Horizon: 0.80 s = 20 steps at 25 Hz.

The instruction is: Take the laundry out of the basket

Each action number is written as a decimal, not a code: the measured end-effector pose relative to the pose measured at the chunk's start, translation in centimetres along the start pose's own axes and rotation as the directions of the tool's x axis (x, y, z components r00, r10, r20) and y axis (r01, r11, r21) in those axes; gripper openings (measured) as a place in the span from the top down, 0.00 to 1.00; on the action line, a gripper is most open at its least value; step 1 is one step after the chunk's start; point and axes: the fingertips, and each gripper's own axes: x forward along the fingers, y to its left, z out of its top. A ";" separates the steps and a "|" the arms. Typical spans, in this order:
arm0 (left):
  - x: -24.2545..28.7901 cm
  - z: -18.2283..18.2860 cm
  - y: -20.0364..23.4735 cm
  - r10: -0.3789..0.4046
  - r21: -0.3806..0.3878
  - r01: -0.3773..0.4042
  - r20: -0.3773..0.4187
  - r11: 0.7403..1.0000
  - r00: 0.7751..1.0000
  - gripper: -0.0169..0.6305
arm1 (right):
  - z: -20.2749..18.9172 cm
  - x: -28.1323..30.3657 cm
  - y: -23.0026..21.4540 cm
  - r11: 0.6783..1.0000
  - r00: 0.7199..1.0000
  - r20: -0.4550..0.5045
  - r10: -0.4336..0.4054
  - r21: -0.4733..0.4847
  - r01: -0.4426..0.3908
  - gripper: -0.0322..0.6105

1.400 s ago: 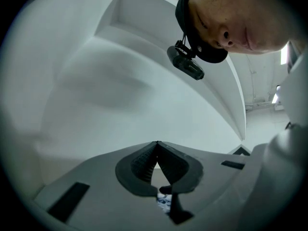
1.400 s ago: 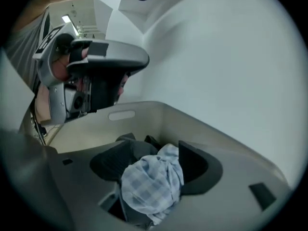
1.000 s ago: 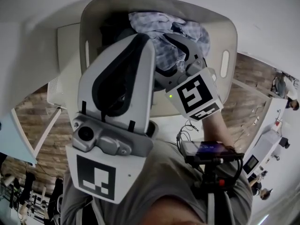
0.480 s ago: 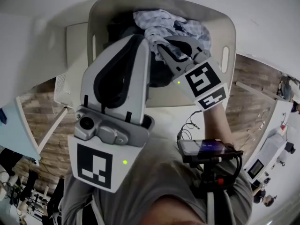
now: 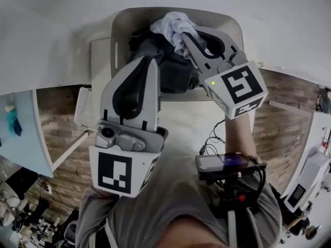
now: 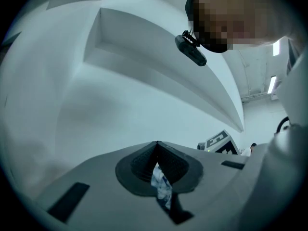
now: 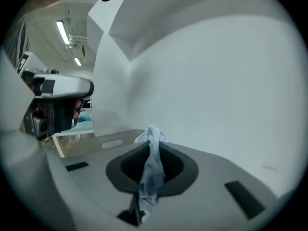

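Closest to the camera, a dark phone-like device [image 5: 230,164] is sitting on a mount at the person's chest. Just beyond it, the left gripper [image 5: 148,62] is reaching up and away from the body. Its marker cube [image 5: 119,172] is showing a black-and-white square pattern nearest the viewer, and its long grey body is tapering toward the basket [image 5: 120,32]. In the left gripper view its jaws are pressing together on a blue-and-white cloth scrap [image 6: 161,184]. The scrap is hanging as a narrow strip along the line of the jaws, toward the camera. Whether it belongs to the garment in the other gripper cannot be told.

To the right, the person's forearm [image 5: 239,133] is rising steeply to the right gripper [image 5: 184,35], which is slanting up and to the left. Its own marker cube [image 5: 240,89] is turning a square pattern to the viewer, and a small green light [image 5: 212,82] is shining beside it. Its jaws are closing, and the pads are already pinching a pale checked cloth [image 5: 173,24].

In the right gripper view this cloth is running lengthwise between the jaws, from their base to past the tips, where it is bunching into a loose tuft. In the head view the tuft is standing over the far part of the basket, above dark garments [image 5: 173,74] lying inside. A handle slot [image 5: 115,48] is showing in the basket's left wall.
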 end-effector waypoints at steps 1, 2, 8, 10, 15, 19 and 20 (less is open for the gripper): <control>-0.5 0.3 -0.3 -0.001 0.007 0.001 0.006 1.000 1.000 0.96 | 1.2 -0.6 -0.2 1.000 0.999 0.031 -0.014 -0.002 0.015 0.89; -1.0 0.6 -0.7 -0.004 0.012 0.004 0.011 1.000 1.000 0.96 | 2.3 -1.3 -0.3 1.000 0.998 0.058 -0.028 -0.007 0.029 0.89; -5.1 1.4 -4.2 -0.039 0.020 0.038 0.040 0.999 0.998 0.96 | 8.4 -6.5 0.4 0.994 0.979 0.186 -0.085 -0.045 0.095 0.89; -6.3 2.0 -5.5 -0.058 0.029 0.057 0.059 0.998 0.997 0.96 | 10.5 -8.7 0.6 0.991 0.965 0.240 -0.104 -0.053 0.120 0.89; -9.0 3.0 -7.9 -0.095 0.062 0.089 0.106 0.994 0.990 0.96 | 14.9 -14.5 1.3 0.974 0.923 0.343 -0.177 -0.073 0.214 0.89; -11.7 3.4 -10.0 -0.138 0.075 0.130 0.126 0.989 0.982 0.96 | 16.5 -19.5 2.8 0.957 0.896 0.383 -0.226 -0.086 0.278 0.89; -12.2 3.6 -10.6 -0.153 0.079 0.144 0.134 0.986 0.979 0.96 | 16.8 -20.7 3.1 0.952 0.890 0.388 -0.240 -0.088 0.294 0.89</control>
